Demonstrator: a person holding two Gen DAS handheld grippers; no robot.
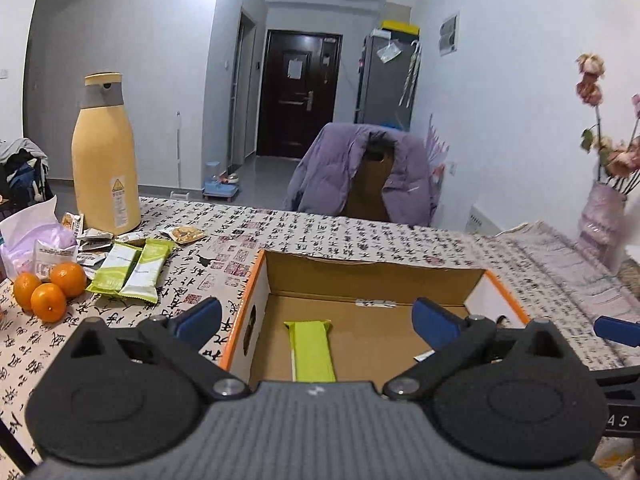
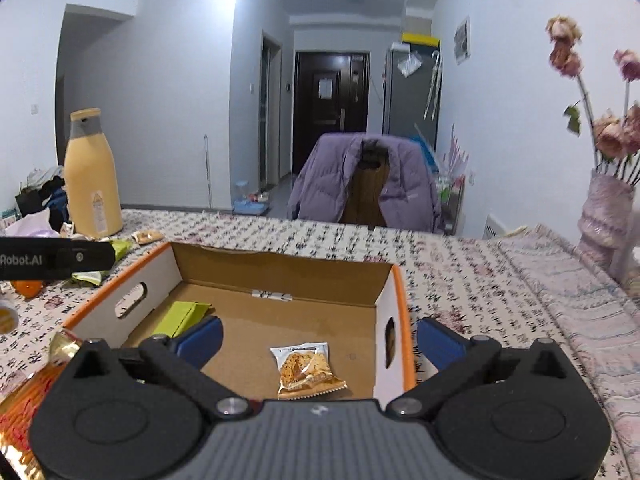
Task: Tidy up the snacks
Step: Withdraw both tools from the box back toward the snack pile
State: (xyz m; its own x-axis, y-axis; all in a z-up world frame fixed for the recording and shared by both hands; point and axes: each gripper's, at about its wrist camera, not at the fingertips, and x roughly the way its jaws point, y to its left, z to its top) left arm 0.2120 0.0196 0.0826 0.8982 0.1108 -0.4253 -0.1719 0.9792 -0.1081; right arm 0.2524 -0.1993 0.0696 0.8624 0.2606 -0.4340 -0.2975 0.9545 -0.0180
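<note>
An open cardboard box (image 1: 244,312) (image 2: 394,316) with an orange rim sits on the table. A green snack bar (image 1: 312,350) (image 2: 182,316) lies on its floor at the left. A small orange cracker packet (image 2: 306,370) lies toward its right. My left gripper (image 1: 318,316) is open and empty, just above the green bar at the box's near edge. My right gripper (image 2: 320,338) is open and empty over the cracker packet. Two more green bars (image 1: 130,270) and small snack packets (image 1: 186,234) lie loose on the table to the left of the box.
A tall yellow flask (image 1: 106,160) (image 2: 91,178) stands at the back left. Three oranges (image 1: 50,290) and a purple bag (image 1: 38,240) lie beside it. A vase of dried flowers (image 2: 604,216) stands at the right. A chair with a purple jacket (image 1: 360,176) is behind the table. A shiny gold-red packet (image 2: 36,392) lies near left.
</note>
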